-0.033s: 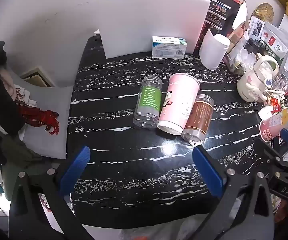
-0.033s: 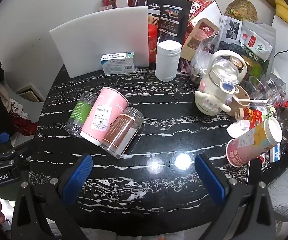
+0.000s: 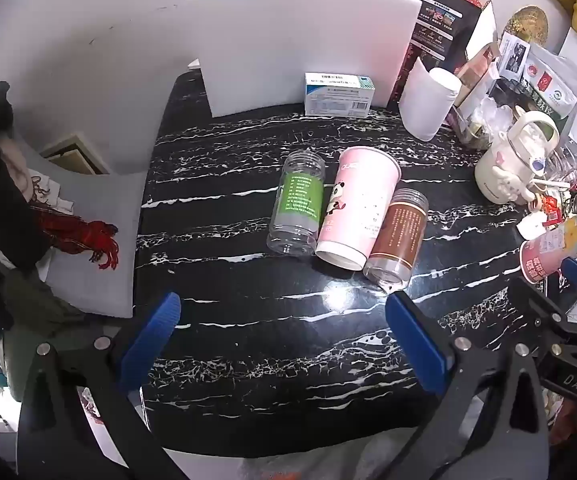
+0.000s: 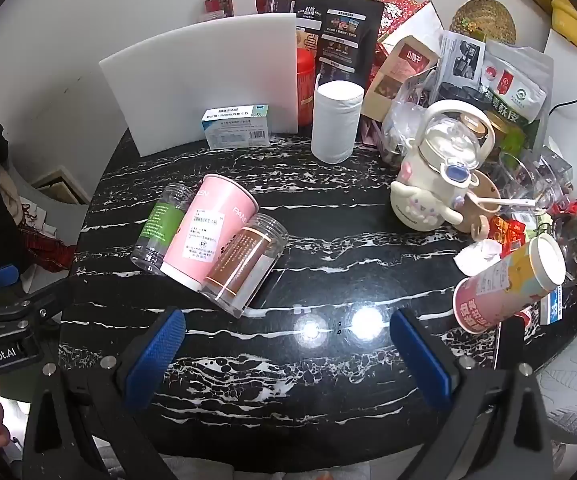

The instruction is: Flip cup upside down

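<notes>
Your left gripper (image 3: 282,334) hovers low over the near edge of the black marble table (image 3: 248,380), jaws wide apart, holding nothing. Your right gripper (image 4: 288,344) is the same: spread wide, empty, level with the table's front. The pink cup (image 3: 354,208) lies on its side mid-table, wedged between a green-label jar (image 3: 296,210) and a brown-label jar (image 3: 398,240), touching both. Your hands are mostly cut off; cup's mouth interior isn't visible.

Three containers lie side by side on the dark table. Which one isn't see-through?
The pink paper cup in the middle. The green-label jar and brown-label jar touching its sides are clear plastic; the cup is opaque, with a panda printed on it.
</notes>
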### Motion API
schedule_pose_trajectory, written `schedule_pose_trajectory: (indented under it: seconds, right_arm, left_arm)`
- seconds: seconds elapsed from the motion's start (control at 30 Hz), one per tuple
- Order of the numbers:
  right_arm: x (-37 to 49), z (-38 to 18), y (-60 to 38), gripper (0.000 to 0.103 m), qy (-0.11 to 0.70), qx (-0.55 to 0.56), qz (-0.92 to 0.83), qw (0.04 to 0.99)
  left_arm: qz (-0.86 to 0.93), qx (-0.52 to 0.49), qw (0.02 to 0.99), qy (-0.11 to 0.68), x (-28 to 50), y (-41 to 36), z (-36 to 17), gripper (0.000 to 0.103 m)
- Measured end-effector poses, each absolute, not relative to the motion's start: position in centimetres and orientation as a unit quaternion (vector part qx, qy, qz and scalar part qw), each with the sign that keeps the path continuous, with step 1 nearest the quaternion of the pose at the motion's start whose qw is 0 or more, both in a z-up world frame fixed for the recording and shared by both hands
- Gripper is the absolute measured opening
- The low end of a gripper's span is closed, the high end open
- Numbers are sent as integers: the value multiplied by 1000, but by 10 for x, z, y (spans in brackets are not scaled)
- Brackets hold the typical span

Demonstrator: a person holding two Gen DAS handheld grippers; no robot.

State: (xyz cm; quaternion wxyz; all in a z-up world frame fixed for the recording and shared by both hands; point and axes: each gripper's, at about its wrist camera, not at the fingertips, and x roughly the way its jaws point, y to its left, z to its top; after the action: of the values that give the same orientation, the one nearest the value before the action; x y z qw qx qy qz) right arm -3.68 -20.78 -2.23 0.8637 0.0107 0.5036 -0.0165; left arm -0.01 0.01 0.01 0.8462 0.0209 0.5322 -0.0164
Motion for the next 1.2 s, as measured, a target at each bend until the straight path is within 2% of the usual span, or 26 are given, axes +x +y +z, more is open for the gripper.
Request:
schedule_pose_trajectory:
  seconds: [1.2]
  right_arm:
    - [-38, -21, -207, 102, 503, 8, -17, 864]
  left_arm:
    - [-22, 9, 841, 541, -2, 0, -3, 102]
